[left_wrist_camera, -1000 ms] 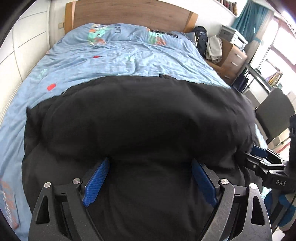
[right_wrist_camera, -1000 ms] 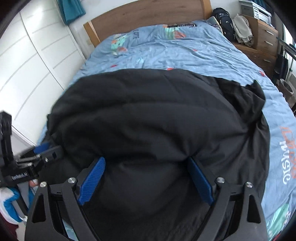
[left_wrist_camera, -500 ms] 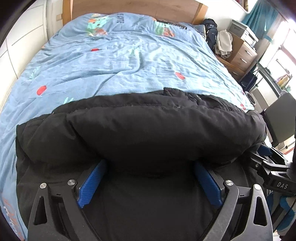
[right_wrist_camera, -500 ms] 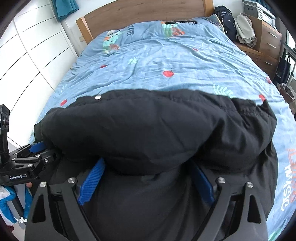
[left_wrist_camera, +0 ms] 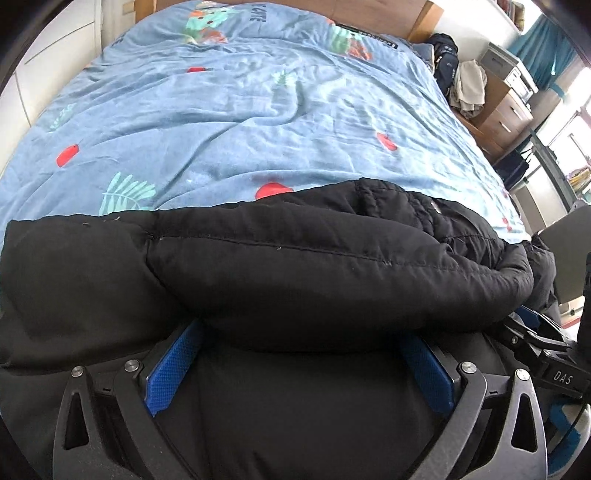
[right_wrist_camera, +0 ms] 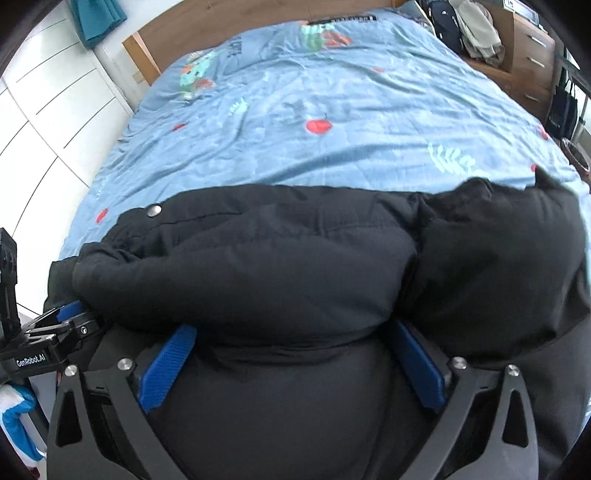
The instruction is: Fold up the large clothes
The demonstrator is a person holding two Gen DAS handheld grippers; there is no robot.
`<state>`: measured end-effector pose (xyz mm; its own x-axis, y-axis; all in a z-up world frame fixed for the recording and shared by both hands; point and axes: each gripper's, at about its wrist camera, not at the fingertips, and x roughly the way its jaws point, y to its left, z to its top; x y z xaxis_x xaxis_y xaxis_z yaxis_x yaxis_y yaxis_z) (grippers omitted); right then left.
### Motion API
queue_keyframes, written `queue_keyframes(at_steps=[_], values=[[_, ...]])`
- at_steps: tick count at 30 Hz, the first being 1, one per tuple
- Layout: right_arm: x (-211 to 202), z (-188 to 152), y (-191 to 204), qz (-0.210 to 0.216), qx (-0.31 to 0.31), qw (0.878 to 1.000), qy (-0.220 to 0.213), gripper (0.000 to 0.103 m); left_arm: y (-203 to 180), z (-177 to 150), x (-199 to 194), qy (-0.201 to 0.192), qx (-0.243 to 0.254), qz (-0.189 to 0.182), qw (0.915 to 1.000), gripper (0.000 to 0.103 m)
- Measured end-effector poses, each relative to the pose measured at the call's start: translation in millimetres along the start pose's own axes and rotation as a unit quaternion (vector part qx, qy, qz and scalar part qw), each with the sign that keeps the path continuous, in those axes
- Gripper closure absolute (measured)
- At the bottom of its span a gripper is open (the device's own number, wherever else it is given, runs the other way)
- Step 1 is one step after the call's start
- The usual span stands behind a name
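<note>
The black puffer jacket [left_wrist_camera: 332,266] is bulging over both grippers' fingertips, hiding them. The left gripper [left_wrist_camera: 299,373] and right gripper [right_wrist_camera: 291,365] are spreading apart, jacket bulk lying between the pads. It is lying on a blue printed duvet [left_wrist_camera: 258,122] on a wooden-headboard bed [right_wrist_camera: 207,22].

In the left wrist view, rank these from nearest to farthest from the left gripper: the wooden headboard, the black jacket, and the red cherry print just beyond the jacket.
1. black jacket, bunched between the opening jaws of the left gripper.
2. red cherry print, mid-bed, just past the jacket's far edge.
3. wooden headboard, at the bed's far end.
</note>
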<state>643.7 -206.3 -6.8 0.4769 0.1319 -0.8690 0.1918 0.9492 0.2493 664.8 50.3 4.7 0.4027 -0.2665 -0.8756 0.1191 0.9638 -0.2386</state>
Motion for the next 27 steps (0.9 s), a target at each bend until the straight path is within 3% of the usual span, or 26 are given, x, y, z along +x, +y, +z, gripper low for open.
queue_keyframes(at_steps=[9,13,20,27], values=[[20,4,-4,-0.012,0.005,1.0,0.016,0.0,0,6,6,0.005,0.0,0.013,0.9999,0.001],[-2,16,-6,-0.002,0.025,1.0,-0.001,0.0,10,15,-14,-0.009,-0.033,-0.016,0.9993,0.001],[17,33,-19,-0.004,0.037,0.999,0.024,0.0,11,32,10,0.012,-0.028,0.019,0.9994,0.001],[32,42,-25,0.001,0.049,0.998,0.037,0.0,17,42,12,0.024,-0.037,0.017,0.9989,0.001]])
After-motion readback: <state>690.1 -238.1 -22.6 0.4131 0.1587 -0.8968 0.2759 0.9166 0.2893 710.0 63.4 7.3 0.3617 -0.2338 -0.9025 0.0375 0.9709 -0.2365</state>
